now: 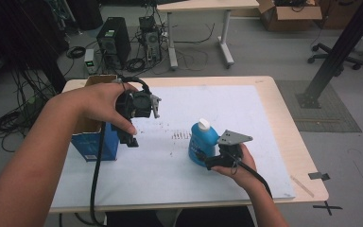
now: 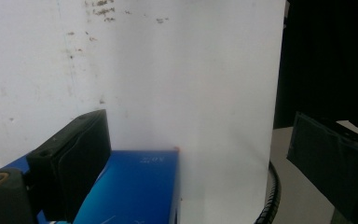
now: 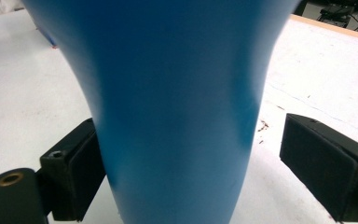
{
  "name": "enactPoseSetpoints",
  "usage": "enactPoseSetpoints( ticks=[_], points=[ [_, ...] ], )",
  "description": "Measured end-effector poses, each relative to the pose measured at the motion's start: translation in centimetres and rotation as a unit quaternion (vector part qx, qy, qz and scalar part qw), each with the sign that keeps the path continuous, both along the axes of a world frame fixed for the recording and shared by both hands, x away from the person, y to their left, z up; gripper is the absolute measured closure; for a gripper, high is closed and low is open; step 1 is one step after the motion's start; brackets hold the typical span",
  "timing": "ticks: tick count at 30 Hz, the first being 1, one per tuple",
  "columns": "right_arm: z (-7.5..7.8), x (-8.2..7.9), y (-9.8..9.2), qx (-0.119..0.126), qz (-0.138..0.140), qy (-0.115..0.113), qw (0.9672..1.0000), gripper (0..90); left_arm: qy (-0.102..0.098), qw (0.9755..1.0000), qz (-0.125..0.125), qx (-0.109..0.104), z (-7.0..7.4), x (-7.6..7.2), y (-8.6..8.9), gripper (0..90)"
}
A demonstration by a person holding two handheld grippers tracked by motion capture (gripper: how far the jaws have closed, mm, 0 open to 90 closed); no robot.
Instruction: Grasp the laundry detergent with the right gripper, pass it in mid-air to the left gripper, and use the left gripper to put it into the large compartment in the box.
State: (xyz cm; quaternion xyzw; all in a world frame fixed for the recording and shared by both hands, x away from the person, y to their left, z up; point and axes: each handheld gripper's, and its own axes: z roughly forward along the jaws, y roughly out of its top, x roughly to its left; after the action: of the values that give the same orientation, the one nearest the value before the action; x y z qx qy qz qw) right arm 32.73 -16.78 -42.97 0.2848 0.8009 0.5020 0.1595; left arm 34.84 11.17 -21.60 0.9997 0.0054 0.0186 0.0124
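The worktop (image 1: 283, 142), pale wood under a white sheet speckled with dark marks, carries a blue carton (image 1: 94, 142) at nine o'clock and a blue bottle (image 1: 202, 142) with a white cap just right of centre. Behind it lie a grey floor, a second desk, a computer tower and tangled cables at twelve o'clock, and a black post at two o'clock.

The right claw (image 1: 208, 158) sits low at the bottle's base. In the right gripper view the bottle (image 3: 177, 107) stands between the jaws, one pad touching, the other a little apart: not yet gripping. A good grasp would likely mean closing squarely on the narrow waist, keeping the bottle upright and centred so it does not tip.

The left claw (image 1: 131, 137) hangs spread wide and empty over the carton (image 2: 135, 186), holding nothing.
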Motion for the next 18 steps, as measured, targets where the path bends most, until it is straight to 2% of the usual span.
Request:
enactPoseSetpoints(
  ticks=[6,18],
  points=[
    [-0.06,-0.09,0.0,0.008,-0.001,-0.009,0.9999,16.5,-0.003,1.0,0.001,-0.001,-0.01,-0.07,0.0,6.8],
    [-0.47,-0.24,0.12,0.011,0.0,-0.015,0.9998,20.6,-0.003,1.0,0.002,0.001,-0.03,-0.15,0.01,6.6]
  ],
)
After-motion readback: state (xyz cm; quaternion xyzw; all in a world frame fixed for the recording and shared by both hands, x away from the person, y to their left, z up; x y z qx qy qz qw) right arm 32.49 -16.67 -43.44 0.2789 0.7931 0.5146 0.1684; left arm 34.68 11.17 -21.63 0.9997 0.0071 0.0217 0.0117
